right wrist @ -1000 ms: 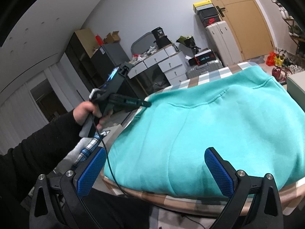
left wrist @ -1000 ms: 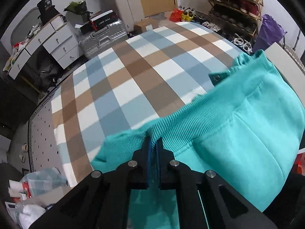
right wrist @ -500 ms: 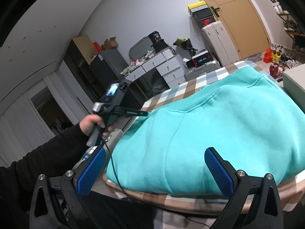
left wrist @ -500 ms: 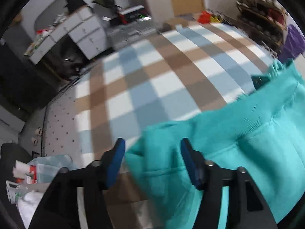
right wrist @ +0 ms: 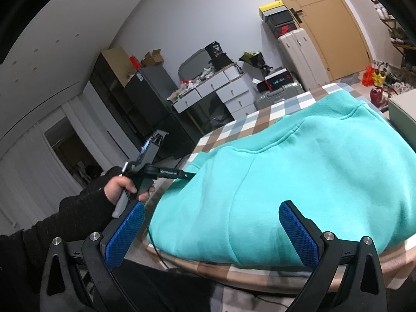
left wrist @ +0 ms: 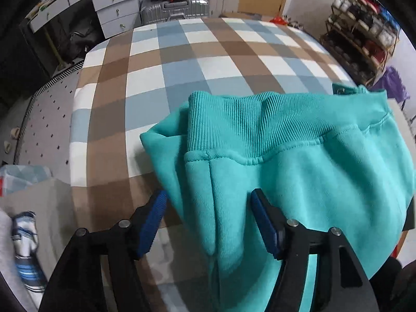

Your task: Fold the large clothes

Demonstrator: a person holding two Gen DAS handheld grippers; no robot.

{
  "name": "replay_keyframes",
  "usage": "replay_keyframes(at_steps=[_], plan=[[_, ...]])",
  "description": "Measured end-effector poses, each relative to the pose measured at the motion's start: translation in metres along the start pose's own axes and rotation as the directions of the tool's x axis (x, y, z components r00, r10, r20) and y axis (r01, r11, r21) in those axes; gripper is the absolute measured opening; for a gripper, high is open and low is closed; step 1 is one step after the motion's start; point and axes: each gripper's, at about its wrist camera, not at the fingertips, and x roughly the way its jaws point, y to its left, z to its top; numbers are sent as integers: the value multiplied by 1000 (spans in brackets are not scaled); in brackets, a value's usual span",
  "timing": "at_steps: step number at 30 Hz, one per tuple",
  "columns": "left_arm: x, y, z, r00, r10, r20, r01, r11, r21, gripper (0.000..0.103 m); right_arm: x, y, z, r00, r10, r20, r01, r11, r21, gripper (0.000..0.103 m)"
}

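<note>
The left gripper (left wrist: 208, 221) is closing, fingers straddling the teal sweatshirt's (left wrist: 299, 176) folded edge, not yet pinching. Only the right wrist view is showing the hand (right wrist: 122, 189) holding it; the right gripper (right wrist: 210, 234) is hanging wide open, empty.

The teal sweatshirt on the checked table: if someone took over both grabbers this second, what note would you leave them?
Left gripper: jaws apart and just been closing, straddling the near left edge of the teal sweatshirt; pads not yet pressing the cloth.
Right gripper: open, empty, hovering at the near table edge in front of the garment.
Sweatshirt: lies in a bunched heap on the checked tablecloth, ribbed hem facing the far side.
Done: the garment looks doubled over itself at least once.
Left: grip that edge, fold again and square it up, probably with both grippers.
</note>
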Motion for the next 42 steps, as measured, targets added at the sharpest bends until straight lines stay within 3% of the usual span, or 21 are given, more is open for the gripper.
replay_keyframes(at_steps=[3,6,9,11,14,16,17,19,20,21,22,25,27,28,29,32,34,37,38,40,42], plan=[[-6,7,1,1000,-12,14,13,1000,-17,22,-1,0,0,1000,16,0,-16,1000,1,103],[-16,13,-2,999,-7,35,7,1000,-4,13,2,0,-1,1000,-5,-13,5,1000,-1,103],[-15,14,-12,992,82,98,-85,996,22,17,9,-5,0,998,-53,-41,53,999,7,103],[-12,17,-16,989,93,115,-94,996,4,20,15,-11,1,991,-113,-67,115,993,23,103],[-29,18,-18,984,102,149,-92,993,-71,20,15,-20,5,990,-121,-79,124,991,39,103],[-48,13,-19,976,135,168,-119,988,-101,21,16,-21,16,978,-180,-104,178,984,-21,103],[-64,6,-20,965,170,199,-150,982,-115,27,16,-21,20,969,-221,-109,215,975,-62,103],[-96,-12,-31,945,138,298,-108,987,-115,57,23,-20,36,932,-342,-123,319,932,-175,103],[-108,-23,-42,930,53,364,-16,995,-103,81,30,-21,43,913,-381,-143,344,910,-231,103],[-111,-30,-49,918,-18,396,56,995,-85,91,38,-22,49,898,-411,-157,356,889,-288,103],[-112,-45,-56,910,-104,402,134,990,-49,91,48,-25,54,875,-453,-172,375,858,-352,103],[-78,-105,-63,943,-250,219,235,968,93,91,77,-50,64,762,-619,-192,494,747,-446,103],[-48,-127,-64,966,-219,136,199,969,144,91,99,-77,64,670,-681,-295,523,715,-464,103],[-19,-134,-64,989,-133,67,122,981,149,91,111,-95,58,610,-698,-375,525,710,-469,103],[1,-130,-64,993,-110,32,105,987,120,92,116,-107,54,593,-690,-414,521,721,-456,103],[11,-105,-65,978,-194,73,191,980,48,92,117,-116,47,593,-693,-410,519,718,-463,103],[9,-103,-64,981,-182,66,177,981,73,92,116,-117,47,583,-695,-420,531,718,-450,103],[6,-99,-66,977,-195,85,187,978,98,92,117,-106,59,538,-715,-446,556,699,-450,101],[4,-98,-66,976,-199,87,191,977,92,92,112,-97,65,547,-711,-441,563,703,-435,95],[3,-100,-70,978,-185,92,176,980,96,92,95,-63,76,658,-621,-426,512,784,-352,95],[4,-108,-73,981,-171,90,161,981,112,92,88,-35,74,745,-505,-436,416,862,-289,95]])
